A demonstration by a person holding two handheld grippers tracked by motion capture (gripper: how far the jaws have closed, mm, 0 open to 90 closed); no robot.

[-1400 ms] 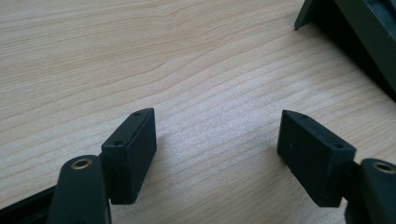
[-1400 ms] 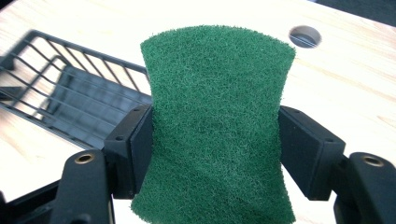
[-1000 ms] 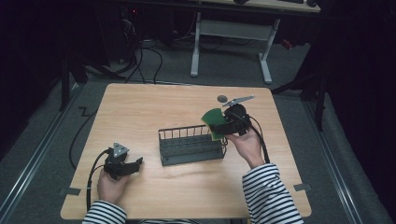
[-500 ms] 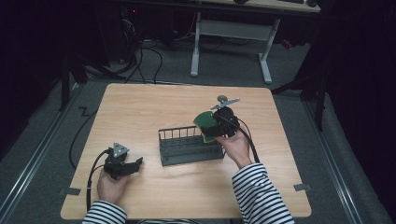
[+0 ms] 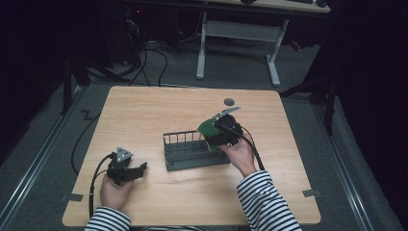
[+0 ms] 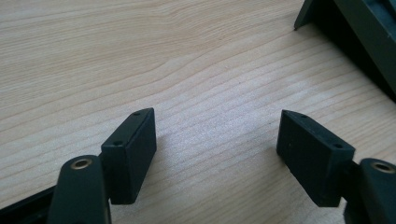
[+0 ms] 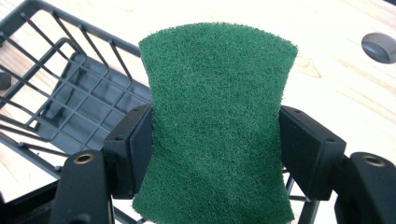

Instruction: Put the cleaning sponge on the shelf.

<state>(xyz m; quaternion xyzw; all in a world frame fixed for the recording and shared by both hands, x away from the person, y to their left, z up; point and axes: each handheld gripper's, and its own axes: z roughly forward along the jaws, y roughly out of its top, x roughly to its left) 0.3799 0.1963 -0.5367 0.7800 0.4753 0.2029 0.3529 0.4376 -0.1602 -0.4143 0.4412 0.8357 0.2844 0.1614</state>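
Observation:
A green scouring sponge sits squeezed between the jaws of my right gripper, which is shut on it. In the high view that gripper holds the sponge over the right end of a dark wire basket on the wooden table. The basket's grid floor lies below and left of the sponge. My left gripper rests on the table near the front left, open, with bare wood between its jaws. A corner of the basket shows at that view's top right.
A small dark round disc lies on the table behind the basket, also seen as a grey disc past the sponge. Cables trail from both grippers. Desk legs and dark floor lie beyond the table's far edge.
My right gripper has carried the sponge leftward and toward the person, from beside the basket's right end to over it. The left gripper has stayed put.

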